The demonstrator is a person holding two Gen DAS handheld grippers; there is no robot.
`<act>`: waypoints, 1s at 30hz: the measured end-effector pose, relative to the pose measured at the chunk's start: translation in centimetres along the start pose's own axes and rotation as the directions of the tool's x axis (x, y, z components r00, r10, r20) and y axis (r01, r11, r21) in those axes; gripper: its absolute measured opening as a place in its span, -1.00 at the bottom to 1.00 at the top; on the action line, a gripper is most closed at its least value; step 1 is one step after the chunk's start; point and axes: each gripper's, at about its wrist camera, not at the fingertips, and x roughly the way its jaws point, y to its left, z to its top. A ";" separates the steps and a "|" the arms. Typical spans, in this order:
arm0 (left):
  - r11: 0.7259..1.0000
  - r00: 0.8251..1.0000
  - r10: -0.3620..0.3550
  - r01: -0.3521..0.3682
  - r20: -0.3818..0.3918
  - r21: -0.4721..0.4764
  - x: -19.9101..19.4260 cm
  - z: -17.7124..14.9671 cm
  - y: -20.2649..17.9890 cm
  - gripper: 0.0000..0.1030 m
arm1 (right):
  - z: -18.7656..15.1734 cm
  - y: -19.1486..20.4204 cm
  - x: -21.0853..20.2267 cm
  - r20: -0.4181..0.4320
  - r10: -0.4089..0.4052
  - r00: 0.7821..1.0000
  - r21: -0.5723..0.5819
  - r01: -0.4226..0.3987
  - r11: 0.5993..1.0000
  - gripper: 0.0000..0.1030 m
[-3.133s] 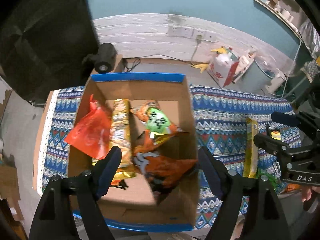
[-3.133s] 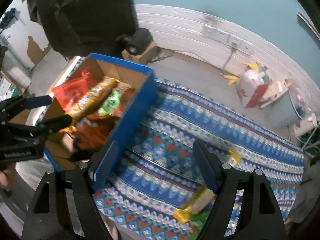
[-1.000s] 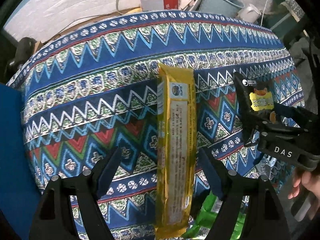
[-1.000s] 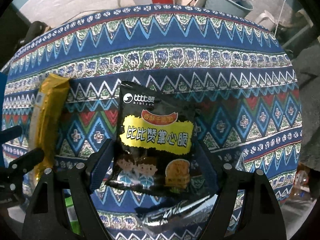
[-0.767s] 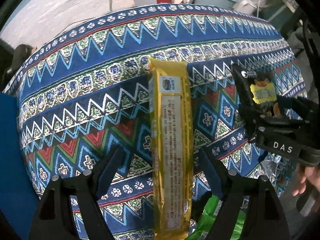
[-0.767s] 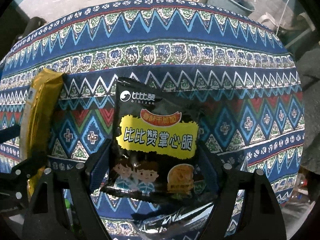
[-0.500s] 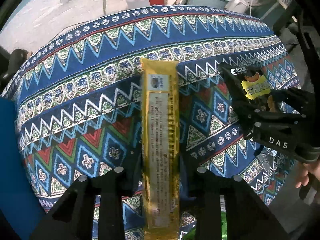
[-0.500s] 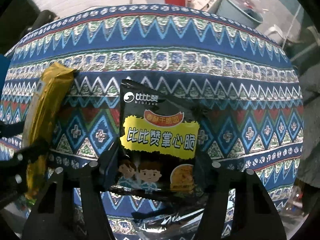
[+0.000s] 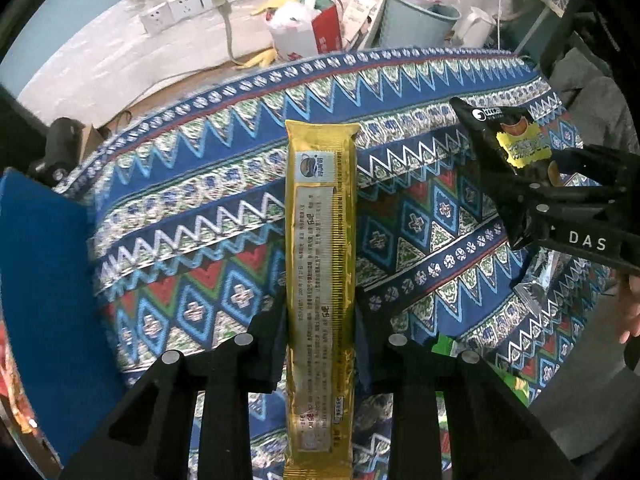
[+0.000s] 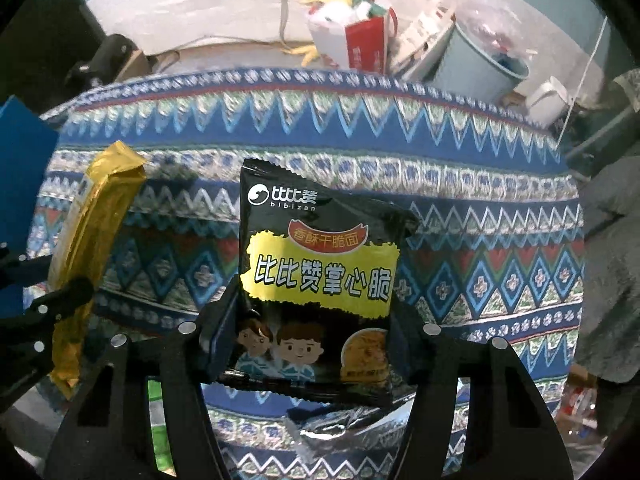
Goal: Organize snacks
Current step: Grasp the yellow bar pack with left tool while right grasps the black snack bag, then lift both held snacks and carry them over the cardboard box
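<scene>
A long yellow snack pack (image 9: pixel 320 220) runs lengthwise between the fingers of my left gripper (image 9: pixel 318 320). Its jaws are closing, both pads press the pack's sides, and the pack hangs a little above the patterned tablecloth (image 9: pixel 200 200). My right gripper (image 10: pixel 316 320) is shut on the lower half of a black snack bag (image 10: pixel 320 264) with a yellow label, also held above the cloth. From the left wrist view the black bag (image 9: pixel 492 120) shows at the right. From the right wrist view the yellow pack (image 10: pixel 96 220) shows at the left.
The blue wall of the snack box (image 9: pixel 40 280) stands at the left edge. A green packet (image 9: pixel 444 346) and a silver wrapper (image 10: pixel 332 432) lie on the cloth near the front. Beyond the table, a red-and-white bag (image 10: pixel 360 40) and a grey bucket (image 10: pixel 476 64) stand on the floor.
Both grippers went from open around their packs to shut on them. Both packs have since risen off the cloth. Earlier, the grippers were open near the box.
</scene>
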 end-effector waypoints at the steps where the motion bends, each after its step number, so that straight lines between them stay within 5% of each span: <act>1: 1.000 1.000 0.003 -0.003 0.007 -0.001 -0.6 0.3 0.8 -0.44 | 0.0 0.1 -0.4 0.005 0.004 1.000 -0.003 -0.004 1.000 0.21; 20: 0.999 0.987 0.018 -0.011 0.159 -0.050 -9.3 -1.5 3.9 -0.44 | 2.7 7.1 -9.4 0.158 0.086 0.984 -0.130 -0.066 0.989 0.21; 30: 0.992 0.979 0.028 -0.001 0.204 -0.130 -12.5 -2.9 8.6 -0.44 | 4.5 12.2 -12.9 0.211 0.149 0.966 -0.192 -0.108 0.975 0.21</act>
